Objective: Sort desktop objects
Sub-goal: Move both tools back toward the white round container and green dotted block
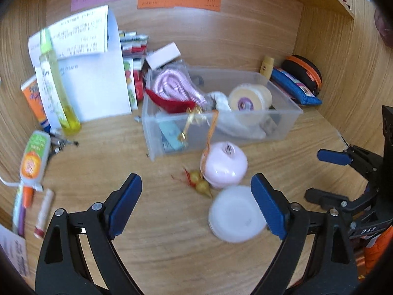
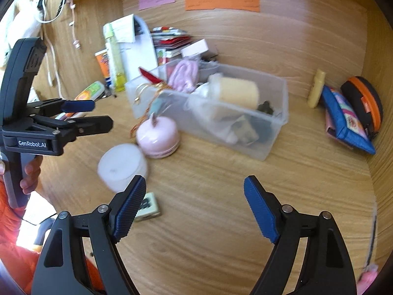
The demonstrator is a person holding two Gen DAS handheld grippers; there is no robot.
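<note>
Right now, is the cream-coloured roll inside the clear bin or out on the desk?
Inside. The cream roll lies on its side within the clear bin's walls, resting on the white cloth.

Two open grippers over a cluttered wooden counter [image 2: 208, 191].

The right gripper [image 2: 194, 196] fills the view from six o'clock, blue pads wide apart with bare wood between them; the left gripper [image 2: 98, 115], in a person's hand [image 2: 29, 174], reaches in from nine o'clock with nothing between its jaws. At the centre a clear plastic bin [image 2: 267, 132] holds a cream roll [image 2: 235, 92] and a pink cord [image 2: 184, 73]. Just beside its eight o'clock corner sits a pink round case [image 2: 158, 136], a white round tub [image 2: 122, 166] touching it. A blue pouch [image 2: 348, 120] and orange-zipped black case [image 2: 366, 105] lean at three o'clock.
</note>
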